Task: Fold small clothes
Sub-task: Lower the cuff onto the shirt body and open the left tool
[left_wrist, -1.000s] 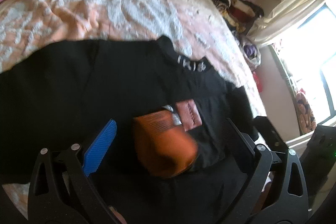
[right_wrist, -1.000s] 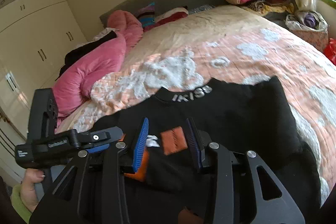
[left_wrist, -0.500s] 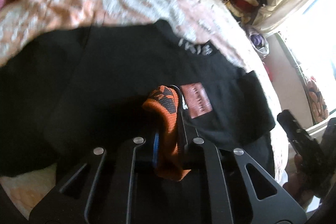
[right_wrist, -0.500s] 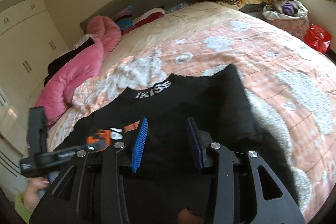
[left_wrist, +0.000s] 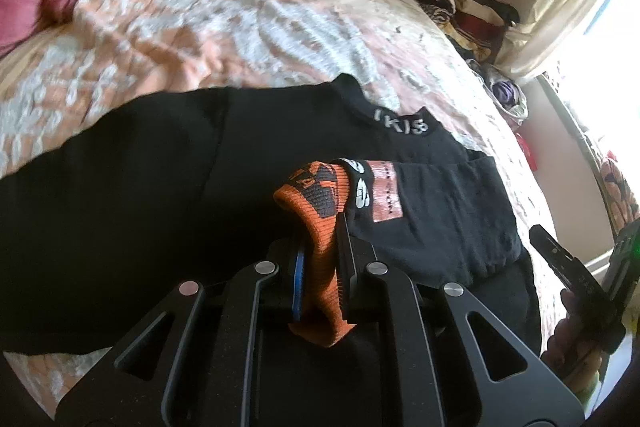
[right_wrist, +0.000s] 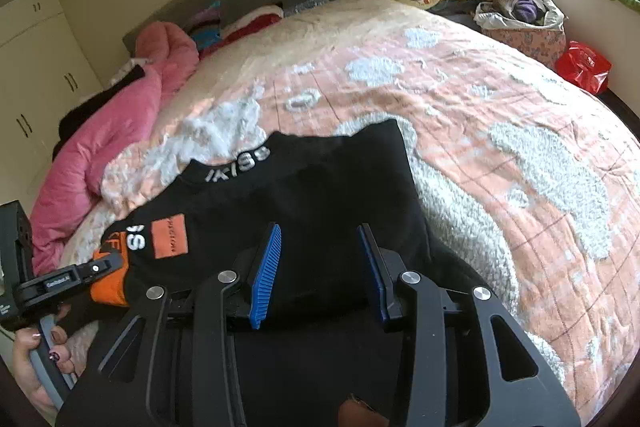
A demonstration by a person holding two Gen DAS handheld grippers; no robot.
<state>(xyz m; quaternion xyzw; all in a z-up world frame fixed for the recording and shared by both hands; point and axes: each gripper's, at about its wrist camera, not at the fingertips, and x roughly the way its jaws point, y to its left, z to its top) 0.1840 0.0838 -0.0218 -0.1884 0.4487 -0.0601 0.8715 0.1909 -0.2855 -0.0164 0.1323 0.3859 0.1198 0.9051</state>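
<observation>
**On the bed's near edge: sleeve cuff pinched, fold half begun**

On the near edge of the bed (right_wrist: 500, 99), over its peach and white quilt, lies the black sweatshirt (left_wrist: 140, 187), collar toward the headboard and hem toward the person. The left gripper (left_wrist: 320, 267) is clamped on the orange cuff (left_wrist: 316, 211) of a sleeve; the cuff stands up between the closed fingers, its ribbed band running lengthwise out of the jaws and curling over at the top. The sleeve itself trails away to the right of that grip, lying across the chest of the garment with its orange patch (left_wrist: 386, 193) face up.

The right gripper (right_wrist: 316, 267) hangs over the other half of the sweatshirt with its blue pads (right_wrist: 266, 267) spread apart and nothing between them – it holds no cloth.

The relation that matters: the cuff is already in the left tongs, and the sleeve's long axis runs crosswise, from the held cuff toward the garment's side. So the left hand is the one placed to carry it, probably laying the sleeve flat across the body. The right tongs sit nearer the hem and the opposite side – I judge they are better placed to take that edge next. A loose sleeve could slide or bunch when released
</observation>
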